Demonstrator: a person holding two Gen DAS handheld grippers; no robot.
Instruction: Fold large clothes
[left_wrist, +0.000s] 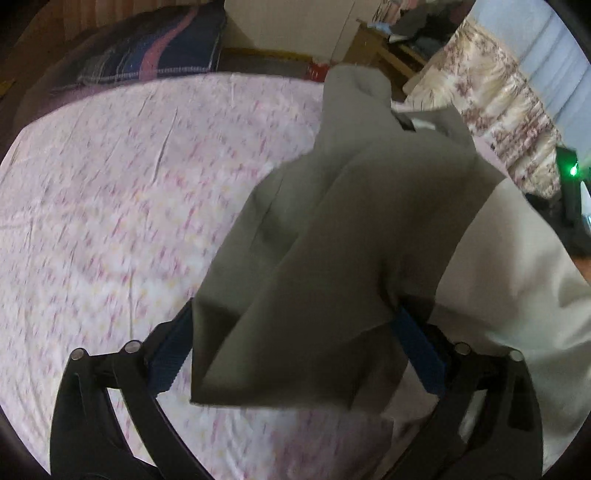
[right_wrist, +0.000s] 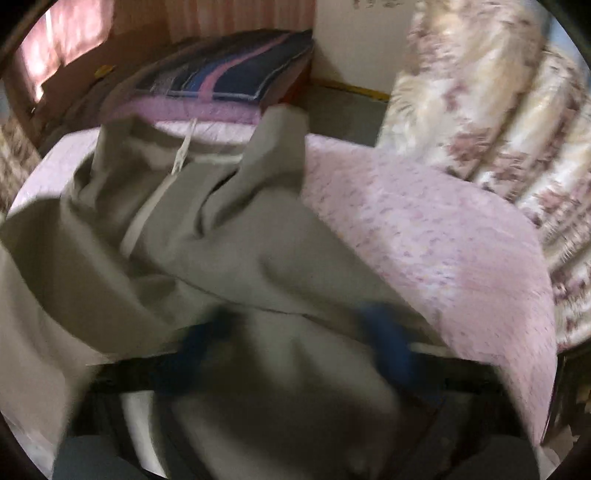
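Observation:
An olive-grey garment (left_wrist: 332, 221) rises in a loose ridge off the pink flowered bed sheet (left_wrist: 110, 221). My left gripper (left_wrist: 295, 306) points down at it, jaws wide. Cloth fills the gap between them and covers the tip of the left blue pad (left_wrist: 166, 354). The right pad (left_wrist: 417, 350) touches a fold. In the right wrist view the same garment (right_wrist: 184, 240) lies crumpled, with a white zip and pull tag (right_wrist: 181, 155). My right gripper (right_wrist: 295, 317) is blurred. Cloth is bunched between its blue pads (right_wrist: 388, 343), and I cannot make out whether they press on it.
A dark striped pillow (left_wrist: 147, 48) lies at the bed's far end. Paler cream cloth (left_wrist: 517, 295) spreads to the right of the left gripper. A flowered curtain (right_wrist: 498, 129) hangs beside the bed. Wooden furniture (left_wrist: 388, 48) stands beyond it, and a dark device with a green light (left_wrist: 572, 170) is at the right.

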